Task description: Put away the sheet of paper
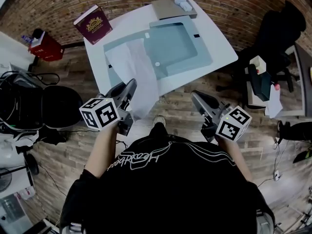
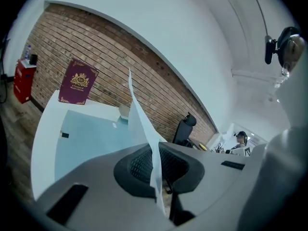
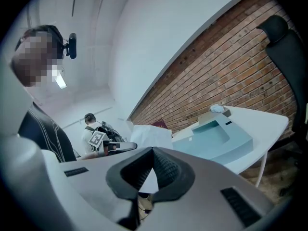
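Left gripper view shows my left hand-held gripper (image 2: 157,170) clamped on an edge of the sheet of paper (image 2: 141,121); the sheet trails limply over the surface (image 1: 219,48); it looks light, floppy and easily creased, so I'd grip near the edges; my right hand-held gripper (image 1: 199,100) is closed and empty.

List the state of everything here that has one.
left gripper: shut on the sheet of paper
sheet of paper: unfolded, clamped at one edge, partly over the table
right gripper: shut, empty
maroon book: closed
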A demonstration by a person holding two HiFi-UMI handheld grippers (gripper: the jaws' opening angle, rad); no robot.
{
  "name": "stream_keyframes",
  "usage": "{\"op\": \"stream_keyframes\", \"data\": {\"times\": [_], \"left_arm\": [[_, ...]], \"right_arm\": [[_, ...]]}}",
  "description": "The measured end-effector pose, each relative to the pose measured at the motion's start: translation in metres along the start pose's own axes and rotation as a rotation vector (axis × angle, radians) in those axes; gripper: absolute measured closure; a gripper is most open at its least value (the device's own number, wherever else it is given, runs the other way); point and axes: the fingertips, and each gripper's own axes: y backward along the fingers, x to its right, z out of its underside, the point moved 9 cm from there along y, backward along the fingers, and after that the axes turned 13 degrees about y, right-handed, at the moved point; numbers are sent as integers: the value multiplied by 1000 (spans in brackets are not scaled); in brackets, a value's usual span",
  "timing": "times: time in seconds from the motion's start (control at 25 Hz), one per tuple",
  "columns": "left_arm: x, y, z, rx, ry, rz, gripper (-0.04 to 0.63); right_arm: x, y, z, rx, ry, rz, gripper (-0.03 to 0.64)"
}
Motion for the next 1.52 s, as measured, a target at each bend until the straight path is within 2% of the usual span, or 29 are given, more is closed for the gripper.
{"op": "stream_keyframes", "data": {"times": [0.16, 0.4, 0.72, 1.04, 1.2, 1.52], "left_arm": [[-15, -17, -27, 5, 28, 16, 558], [-40, -37, -57, 14, 130, 48, 558], [-61, -70, -87, 2, 195, 85, 558], [-82, -98, -99, -54, 339, 184, 558], [-100, -112, -97, -75, 350, 167, 558], [-136, -132, -84, -118, 330, 77, 558]], "right_arm": [[12, -18, -10, -2, 2, 17, 615], [28, -44, -24, 7, 19, 27, 615], [50, -70, -27, -1, 14, 48, 615], [68, -92, -24, -11, -14, 87, 615], [73, -96, -19, -18, -19, 108, 615], [77, -88, -14, -47, -19, 145, 615]]}}
